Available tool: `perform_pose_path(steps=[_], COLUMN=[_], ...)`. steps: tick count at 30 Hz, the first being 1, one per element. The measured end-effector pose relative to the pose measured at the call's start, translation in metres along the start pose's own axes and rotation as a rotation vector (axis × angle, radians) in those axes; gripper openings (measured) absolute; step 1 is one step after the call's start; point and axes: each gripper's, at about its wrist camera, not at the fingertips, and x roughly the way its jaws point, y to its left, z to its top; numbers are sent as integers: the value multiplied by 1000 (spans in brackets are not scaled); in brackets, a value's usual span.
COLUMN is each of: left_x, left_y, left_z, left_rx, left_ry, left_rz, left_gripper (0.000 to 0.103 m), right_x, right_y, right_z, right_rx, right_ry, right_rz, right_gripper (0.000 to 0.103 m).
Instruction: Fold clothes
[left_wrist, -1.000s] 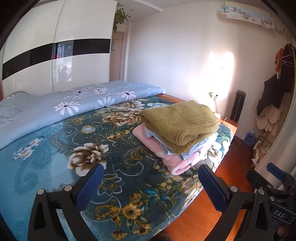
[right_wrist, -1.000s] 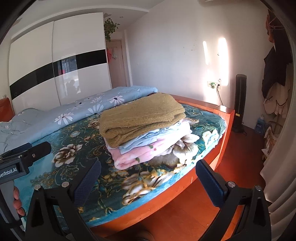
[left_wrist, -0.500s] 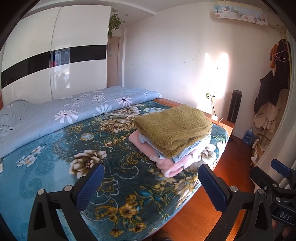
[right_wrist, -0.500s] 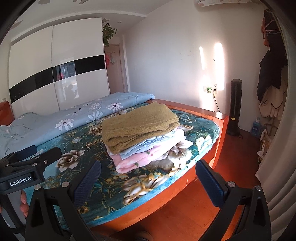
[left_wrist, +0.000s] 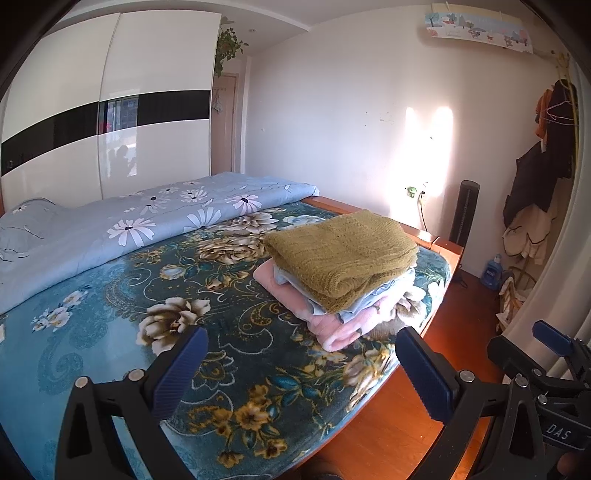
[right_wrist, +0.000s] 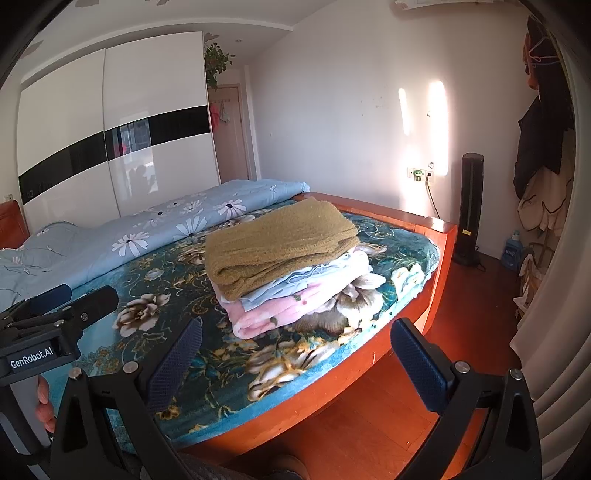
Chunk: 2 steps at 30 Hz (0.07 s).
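Note:
A stack of folded clothes sits on the bed near its foot corner: an olive knit sweater (left_wrist: 341, 254) on top, a light blue garment (left_wrist: 364, 301) under it, a pink garment (left_wrist: 332, 328) at the bottom. The stack also shows in the right wrist view, with the sweater (right_wrist: 277, 240) on top. My left gripper (left_wrist: 301, 363) is open and empty, held back above the bed's near edge. My right gripper (right_wrist: 295, 354) is open and empty, over the bed's edge and well short of the stack.
The bed has a teal floral blanket (left_wrist: 110, 314) and a light blue daisy duvet (left_wrist: 147, 225) along the far side. A wooden bed frame (right_wrist: 406, 325), red wood floor, a black tower fan (right_wrist: 469, 210) and hanging coats (left_wrist: 535, 184) stand to the right.
Both grippers have pulled back and risen away from the stack, which now looks smaller and farther. Both stay open and empty.

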Motion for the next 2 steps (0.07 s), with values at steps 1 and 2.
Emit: perform_pose_path(steps=[1,2], left_x=[-1,-2], left_y=[0,-1], left_z=[0,0], left_rx=[3,7], left_ry=[-1,-3], left_rz=[0,1], left_gripper=[103,103], right_x=[0,0], right_y=[0,0], right_z=[0,0], right_rx=[0,-1], right_ry=[2,3], right_rz=[0,1], right_gripper=[102,102])
